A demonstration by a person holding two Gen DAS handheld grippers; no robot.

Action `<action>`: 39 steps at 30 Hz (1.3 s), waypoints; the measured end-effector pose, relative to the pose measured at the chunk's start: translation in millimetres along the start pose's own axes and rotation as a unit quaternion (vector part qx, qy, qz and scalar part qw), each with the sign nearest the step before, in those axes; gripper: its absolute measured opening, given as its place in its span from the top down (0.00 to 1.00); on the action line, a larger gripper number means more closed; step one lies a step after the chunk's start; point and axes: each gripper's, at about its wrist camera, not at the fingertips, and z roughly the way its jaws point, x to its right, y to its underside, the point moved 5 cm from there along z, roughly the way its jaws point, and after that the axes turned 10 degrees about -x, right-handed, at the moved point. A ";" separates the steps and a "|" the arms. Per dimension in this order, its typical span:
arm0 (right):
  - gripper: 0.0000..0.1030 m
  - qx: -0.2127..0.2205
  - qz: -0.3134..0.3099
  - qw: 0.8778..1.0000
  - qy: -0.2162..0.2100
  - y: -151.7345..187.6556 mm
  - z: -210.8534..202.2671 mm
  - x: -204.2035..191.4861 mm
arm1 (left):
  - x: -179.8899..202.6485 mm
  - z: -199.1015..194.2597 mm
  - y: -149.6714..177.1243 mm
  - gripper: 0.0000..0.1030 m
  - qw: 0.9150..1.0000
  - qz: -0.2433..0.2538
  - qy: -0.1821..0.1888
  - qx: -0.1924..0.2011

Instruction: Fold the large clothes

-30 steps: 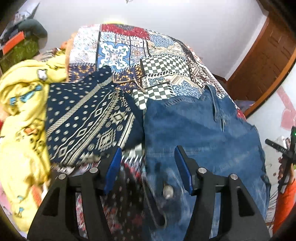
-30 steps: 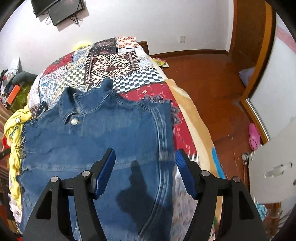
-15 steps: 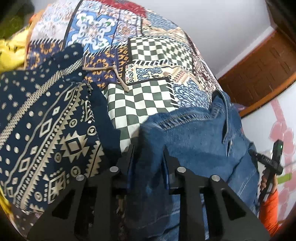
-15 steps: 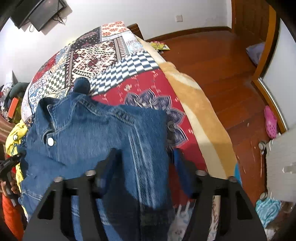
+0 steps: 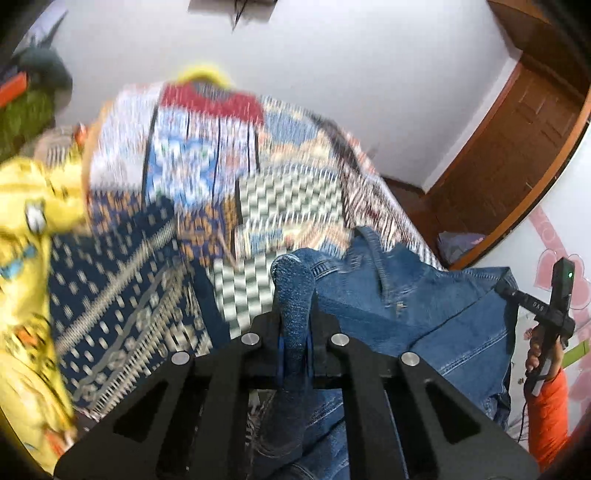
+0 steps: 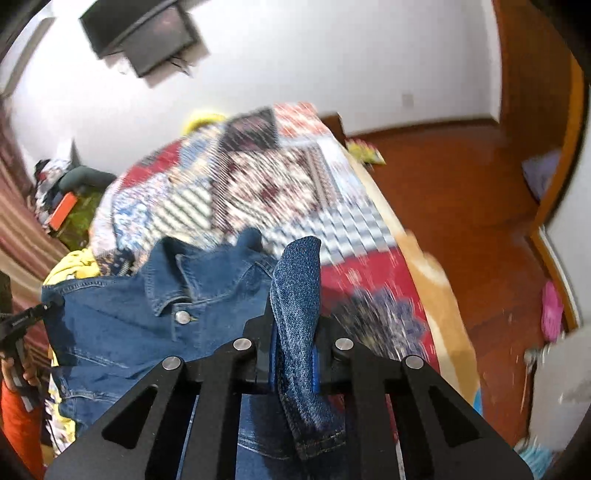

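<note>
A blue denim jacket (image 5: 424, 317) hangs lifted above the patchwork bedspread (image 5: 288, 199). My left gripper (image 5: 294, 339) is shut on a fold of its denim edge, which sticks up between the jaws. My right gripper (image 6: 293, 354) is shut on another fold of the same denim jacket (image 6: 122, 325); its collar and a metal button (image 6: 181, 316) show to the left. Each view shows the other hand-held gripper at the jacket's far side. The background is motion-blurred.
A navy patterned cloth (image 5: 122, 295) and a yellow garment (image 5: 26, 258) lie left on the bed. The bed's right edge (image 6: 436, 295) drops to a wooden floor (image 6: 461, 206). A wall TV (image 6: 144, 33) hangs behind. A wooden door (image 5: 517, 140) stands at right.
Both grippers were open over the flat jacket, then closed on its two edges. They have since lifted the jacket off the bed, and the view tilts up toward the wall.
</note>
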 end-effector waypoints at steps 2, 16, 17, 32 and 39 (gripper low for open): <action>0.89 0.016 -0.013 1.000 -0.008 -15.0 -6.6 -12.6 | 1.9 -10.6 -12.5 0.93 1.000 0.008 -0.013 0.017; 0.88 -0.016 0.027 0.998 0.052 -56.8 106.2 2.1 | -94.5 93.8 -37.7 0.91 0.991 -0.040 -0.118 -0.041; 0.88 -0.024 0.031 0.998 0.057 -54.3 116.1 7.6 | -101.8 103.9 -34.9 0.90 0.990 -0.046 -0.126 -0.050; 0.33 -0.035 -0.012 0.990 0.134 -26.0 67.2 -9.2 | -65.5 60.6 0.2 0.70 0.985 0.009 -0.156 -0.071; 0.22 -0.004 -0.052 0.990 0.128 5.3 -7.1 -35.1 | -17.7 -16.8 22.8 0.31 0.988 0.034 -0.151 -0.015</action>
